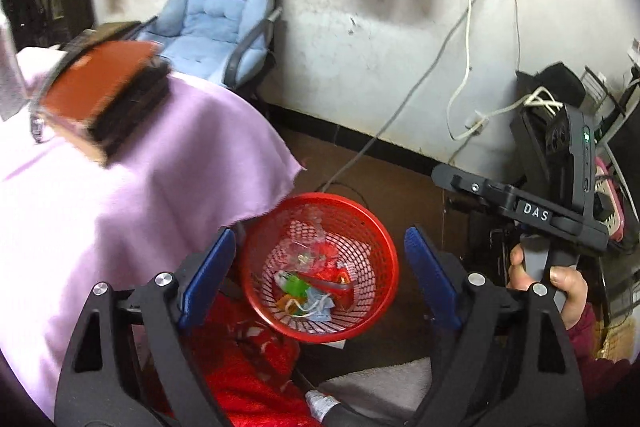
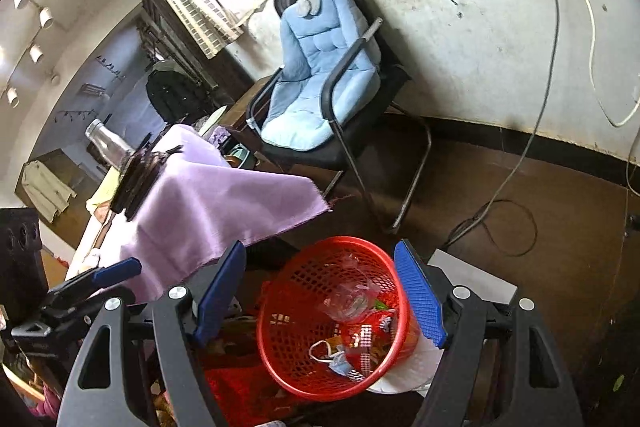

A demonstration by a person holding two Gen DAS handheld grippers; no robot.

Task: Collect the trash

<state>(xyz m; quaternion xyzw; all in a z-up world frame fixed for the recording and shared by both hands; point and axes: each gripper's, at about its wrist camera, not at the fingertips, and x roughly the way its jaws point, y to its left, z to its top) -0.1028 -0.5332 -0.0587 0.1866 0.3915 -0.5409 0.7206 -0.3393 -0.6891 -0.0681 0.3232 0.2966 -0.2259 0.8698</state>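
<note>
Both the left gripper [image 1: 320, 275] and the right gripper [image 2: 320, 295] hang spread and empty above the red basket [image 1: 384, 239] on the floor by the purple-draped surface [image 1: 120, 195], whose wrappers [image 1: 304, 291] suggest most trash is already collected.

books [image 1: 100, 95] motion-blurred, bottle [image 2: 107, 143] partly hidden

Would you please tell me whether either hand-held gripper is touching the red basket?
Cannot tell. In both wrist views the red basket sits framed between the open blue fingers, but it looks farther away, and depth is unclear.
</note>
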